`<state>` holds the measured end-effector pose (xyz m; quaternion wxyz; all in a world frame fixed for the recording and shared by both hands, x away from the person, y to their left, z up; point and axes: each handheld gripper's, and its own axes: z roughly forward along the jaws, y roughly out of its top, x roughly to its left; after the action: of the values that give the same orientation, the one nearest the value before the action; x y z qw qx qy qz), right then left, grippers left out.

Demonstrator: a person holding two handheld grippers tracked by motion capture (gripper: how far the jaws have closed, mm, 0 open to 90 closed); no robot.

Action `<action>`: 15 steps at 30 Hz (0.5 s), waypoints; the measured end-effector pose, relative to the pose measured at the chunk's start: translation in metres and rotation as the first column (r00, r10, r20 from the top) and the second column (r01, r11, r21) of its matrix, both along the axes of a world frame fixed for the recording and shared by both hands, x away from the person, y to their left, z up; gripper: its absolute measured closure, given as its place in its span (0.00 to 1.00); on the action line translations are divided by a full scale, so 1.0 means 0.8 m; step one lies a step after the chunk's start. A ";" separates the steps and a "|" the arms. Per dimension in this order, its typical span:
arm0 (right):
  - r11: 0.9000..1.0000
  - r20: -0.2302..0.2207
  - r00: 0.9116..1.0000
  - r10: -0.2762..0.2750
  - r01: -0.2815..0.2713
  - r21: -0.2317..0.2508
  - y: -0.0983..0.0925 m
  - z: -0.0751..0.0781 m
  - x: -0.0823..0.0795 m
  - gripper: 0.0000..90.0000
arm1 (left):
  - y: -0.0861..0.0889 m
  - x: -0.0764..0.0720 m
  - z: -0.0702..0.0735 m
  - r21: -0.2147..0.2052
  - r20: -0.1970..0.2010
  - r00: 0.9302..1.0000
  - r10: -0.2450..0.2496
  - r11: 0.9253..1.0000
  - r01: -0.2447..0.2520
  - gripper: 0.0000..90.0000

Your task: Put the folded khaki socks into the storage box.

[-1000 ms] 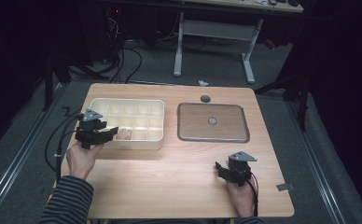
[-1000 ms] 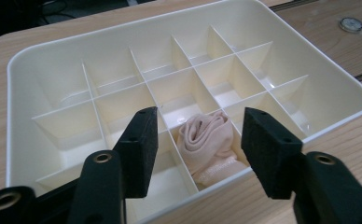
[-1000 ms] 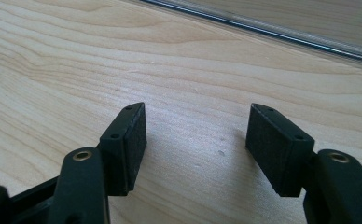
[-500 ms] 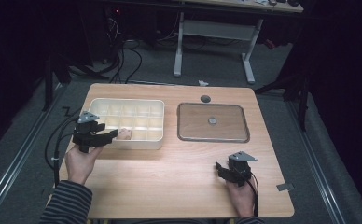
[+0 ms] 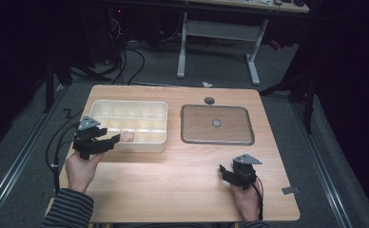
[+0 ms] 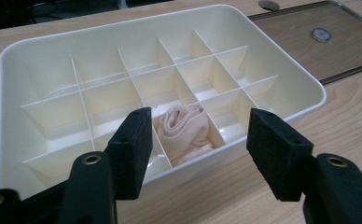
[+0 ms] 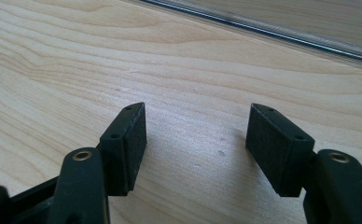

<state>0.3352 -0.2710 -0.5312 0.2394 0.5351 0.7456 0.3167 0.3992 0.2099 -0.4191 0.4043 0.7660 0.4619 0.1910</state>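
The small rolled bundle of pale pink cloth (image 6: 187,130) lies in a front-row compartment of the cream plastic divided tray (image 6: 11,74), the row nearest me, with one fold leaning on the divider beside it. My left gripper (image 6: 198,144) hangs just in front of the tray's near wall, its fingers (image 6: 132,149) spread wide with nothing between them; they have just been opening, and the cloth sits free beyond them. My right gripper (image 7: 195,144) rests low over the bare light wooden bench (image 7: 76,56), well apart from the tray, fingers wide and holding nothing.

I judge the cloth to be placed, so the risk lies in pulling away. If I lift carelessly, a finger could catch the tray's rim and drag the light tray across the bench. The roll looks loose; a nudge could let it unfurl over a divider into the next cell.

Right of the tray lies a flat clear rectangular lid with a round centre knob (image 5: 217,124), cut off at the edge of the left gripper view. The floor of the cloth's compartment is hidden by the bundle and the near wall, so I cannot tell whether it sits fully down. From above the cloth (image 5: 126,137) is a small blur.
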 end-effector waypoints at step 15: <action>1.000 0.000 1.000 -0.001 0.001 0.000 0.000 0.000 0.000 0.43 | 0.003 -0.015 -0.003 -0.024 -0.005 1.000 -0.001 1.000 0.001 0.47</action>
<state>0.3352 -0.2710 -0.5312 0.2396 0.5353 0.7455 0.3167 0.3872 0.2121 -0.4213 0.4124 0.7618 0.4648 0.1835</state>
